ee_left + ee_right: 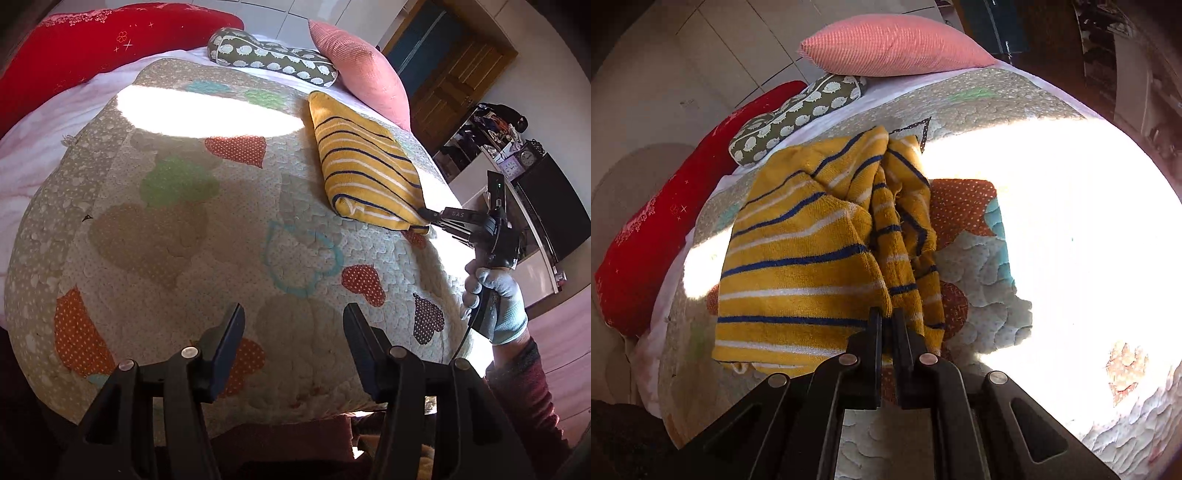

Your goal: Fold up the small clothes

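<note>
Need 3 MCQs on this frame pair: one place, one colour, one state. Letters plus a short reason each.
1. Where does the striped garment lie?
A. on the patchwork quilt
B. on the floor
C. on top of the pink cushion

2. What colours is the garment?
A. red with white stars
B. yellow with navy and white stripes
C. plain green

3. What is the state of the right tool?
A. open, above the quilt
B. shut on nothing
C. shut on the garment's edge

Answers:
1 A: the garment rests on the heart-patch quilt, with the cushion behind it.
2 B: both views show yellow cloth with dark blue and white stripes.
3 C: the right wrist view shows the fingers pinched together with fabric between them; the left tool stands open and empty.
</note>
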`<action>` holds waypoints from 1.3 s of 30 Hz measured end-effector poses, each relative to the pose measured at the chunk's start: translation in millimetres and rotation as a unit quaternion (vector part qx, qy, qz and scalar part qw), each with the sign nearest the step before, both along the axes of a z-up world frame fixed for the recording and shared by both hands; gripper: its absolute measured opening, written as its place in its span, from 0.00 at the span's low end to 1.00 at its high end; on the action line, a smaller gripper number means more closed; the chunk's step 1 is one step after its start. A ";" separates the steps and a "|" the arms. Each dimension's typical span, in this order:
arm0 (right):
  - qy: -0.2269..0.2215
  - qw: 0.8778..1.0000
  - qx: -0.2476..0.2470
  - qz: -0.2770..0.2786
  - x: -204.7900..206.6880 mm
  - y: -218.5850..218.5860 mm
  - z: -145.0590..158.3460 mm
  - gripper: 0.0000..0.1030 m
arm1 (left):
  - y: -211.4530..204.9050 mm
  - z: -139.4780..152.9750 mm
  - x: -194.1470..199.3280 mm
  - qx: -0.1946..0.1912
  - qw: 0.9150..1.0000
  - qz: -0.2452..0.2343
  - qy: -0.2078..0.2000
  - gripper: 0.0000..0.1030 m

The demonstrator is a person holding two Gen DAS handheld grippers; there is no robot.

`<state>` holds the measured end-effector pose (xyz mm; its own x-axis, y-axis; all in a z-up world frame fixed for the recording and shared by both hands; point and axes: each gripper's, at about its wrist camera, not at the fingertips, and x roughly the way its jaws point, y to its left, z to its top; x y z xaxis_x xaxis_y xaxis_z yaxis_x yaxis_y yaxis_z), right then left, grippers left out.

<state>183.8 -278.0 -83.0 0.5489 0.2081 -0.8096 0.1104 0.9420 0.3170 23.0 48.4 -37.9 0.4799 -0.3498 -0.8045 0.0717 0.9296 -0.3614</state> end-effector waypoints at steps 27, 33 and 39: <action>0.055 0.990 0.131 0.000 116.0 -4.7 -5.4 0.35 | 19.3 -24.4 0.0 -0.007 1.000 0.010 0.022 0.56; 0.020 0.974 -0.203 -0.095 101.9 5.1 28.2 0.22 | 23.8 -31.6 4.5 -0.011 0.999 0.010 0.029 0.56; -0.075 0.986 -0.123 0.084 67.8 81.5 71.8 0.24 | 18.5 -38.1 8.1 -0.017 0.999 0.009 0.037 0.57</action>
<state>251.6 -196.5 -11.2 0.6405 0.1148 -0.7593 -0.0852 0.9933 0.0784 31.1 66.9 -76.0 0.4262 -0.3690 -0.8259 0.0279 0.9179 -0.3957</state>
